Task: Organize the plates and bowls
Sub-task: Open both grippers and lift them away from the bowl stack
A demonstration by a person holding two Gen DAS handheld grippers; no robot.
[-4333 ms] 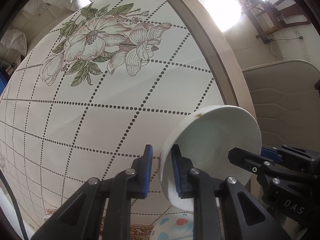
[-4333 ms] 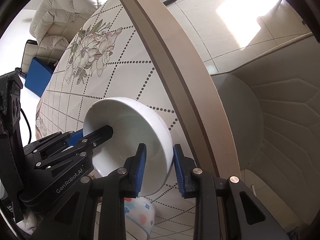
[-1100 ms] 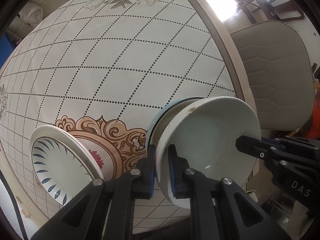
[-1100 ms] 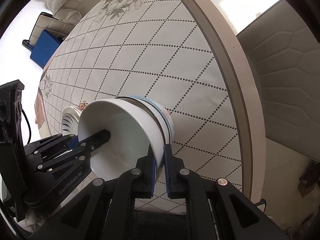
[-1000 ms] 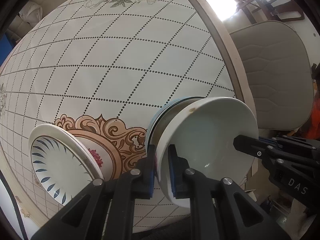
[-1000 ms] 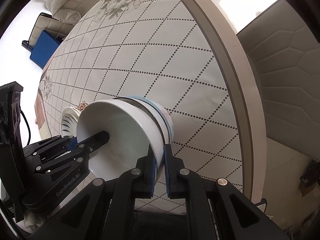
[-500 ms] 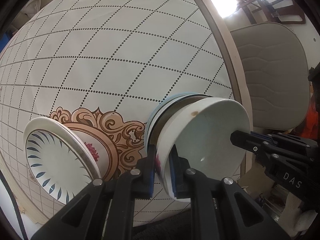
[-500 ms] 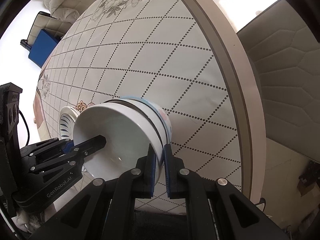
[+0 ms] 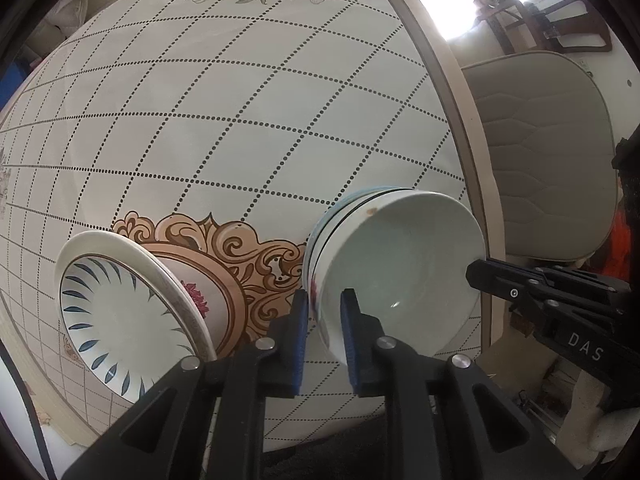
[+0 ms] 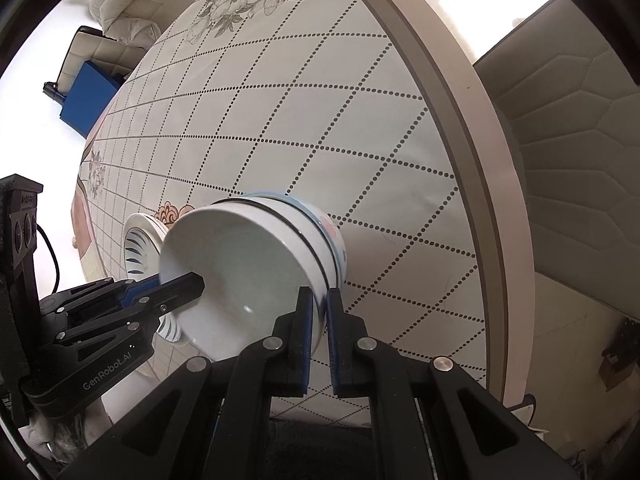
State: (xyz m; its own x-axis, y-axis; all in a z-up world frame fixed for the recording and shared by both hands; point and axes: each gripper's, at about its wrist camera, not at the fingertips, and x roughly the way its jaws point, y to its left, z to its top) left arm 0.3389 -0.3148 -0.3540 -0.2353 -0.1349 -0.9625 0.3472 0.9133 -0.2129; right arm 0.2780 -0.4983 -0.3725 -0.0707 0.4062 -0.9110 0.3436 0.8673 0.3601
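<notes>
A plain white bowl (image 9: 400, 264) sits nested in a stack of bowls (image 9: 320, 236) near the table's right edge. My left gripper (image 9: 323, 316) straddles the bowl's left rim with its fingers slightly parted. My right gripper (image 10: 316, 316) is shut on the right rim of the white bowl (image 10: 240, 272), which tops the stacked bowls (image 10: 332, 236). A stack of plates (image 9: 124, 312), the top one white with blue leaf marks, lies just left of the bowls. The plates also show in the right wrist view (image 10: 140, 248).
The round table (image 9: 240, 120) has a dotted diamond pattern, flowers and a brown ornament. Its wooden rim (image 10: 472, 128) runs close to the right of the bowls. A padded beige chair (image 9: 540, 152) stands beyond that edge.
The white bowl has gone down from above the table into the bowl stack. In the last half second my left gripper's fingers have parted a little on the rim.
</notes>
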